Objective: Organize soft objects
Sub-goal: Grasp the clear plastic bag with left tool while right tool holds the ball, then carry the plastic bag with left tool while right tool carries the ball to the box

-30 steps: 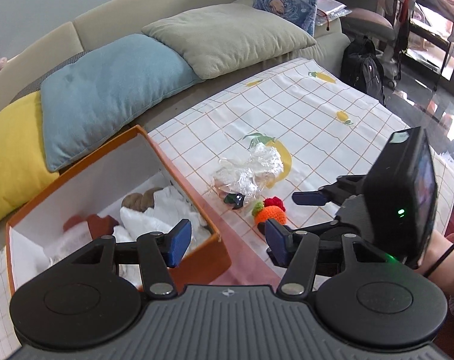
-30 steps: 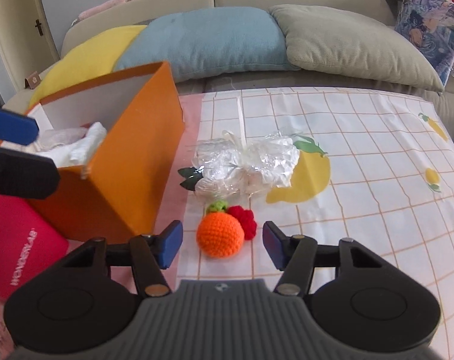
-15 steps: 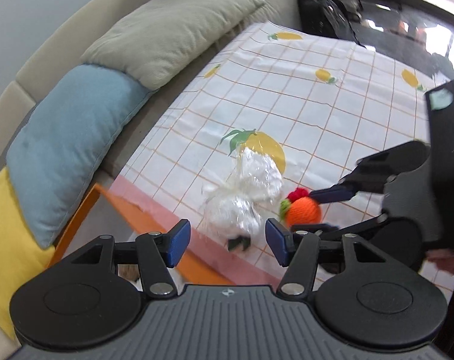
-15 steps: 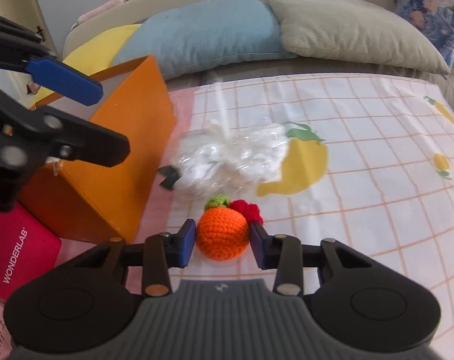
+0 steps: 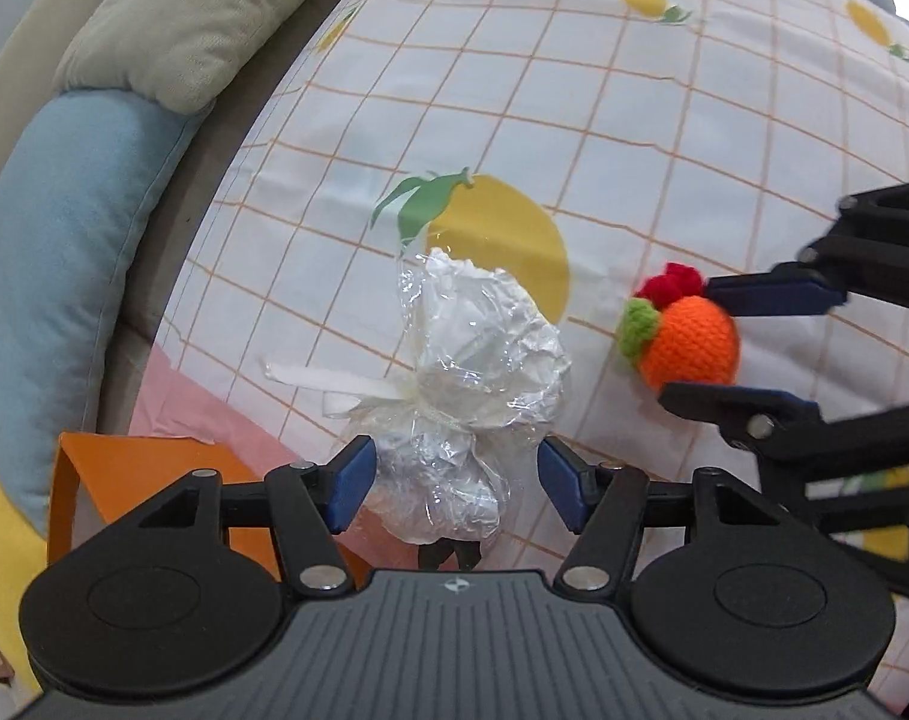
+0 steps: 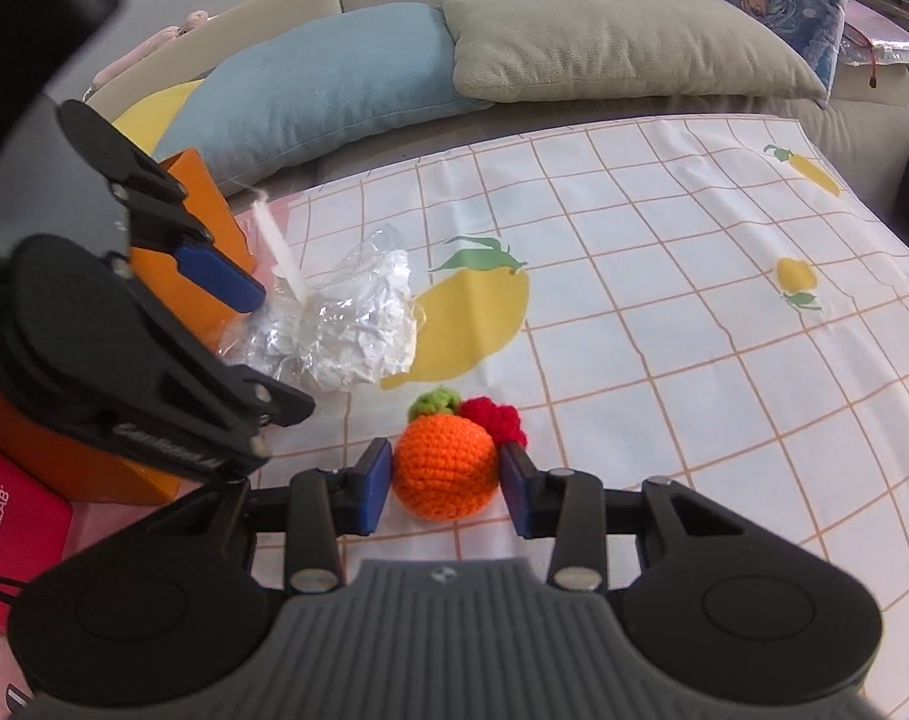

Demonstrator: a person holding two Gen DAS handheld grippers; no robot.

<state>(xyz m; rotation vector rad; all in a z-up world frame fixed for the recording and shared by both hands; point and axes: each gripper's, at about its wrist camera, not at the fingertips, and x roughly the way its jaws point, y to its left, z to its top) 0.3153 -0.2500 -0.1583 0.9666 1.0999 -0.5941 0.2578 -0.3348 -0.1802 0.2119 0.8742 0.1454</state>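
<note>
A crocheted orange fruit (image 6: 443, 465) with a green and red top lies on the checked cloth; it also shows in the left wrist view (image 5: 688, 341). My right gripper (image 6: 445, 493) is shut on it, a blue pad on each side. A crumpled clear plastic bag with white stuffing (image 5: 472, 384) lies left of it, and shows in the right wrist view (image 6: 346, 324). My left gripper (image 5: 451, 483) is open and straddles the near end of the bag. The orange box (image 5: 130, 474) stands at the left.
Blue (image 6: 328, 78), grey-green (image 6: 610, 42) and yellow cushions line the sofa behind the table. A red box (image 6: 10, 528) sits beside the orange box (image 6: 208, 204). The checked cloth with fruit prints (image 6: 694, 300) stretches to the right.
My left gripper moved from over the orange box down to the plastic bag. My right gripper closed on the crocheted orange.
</note>
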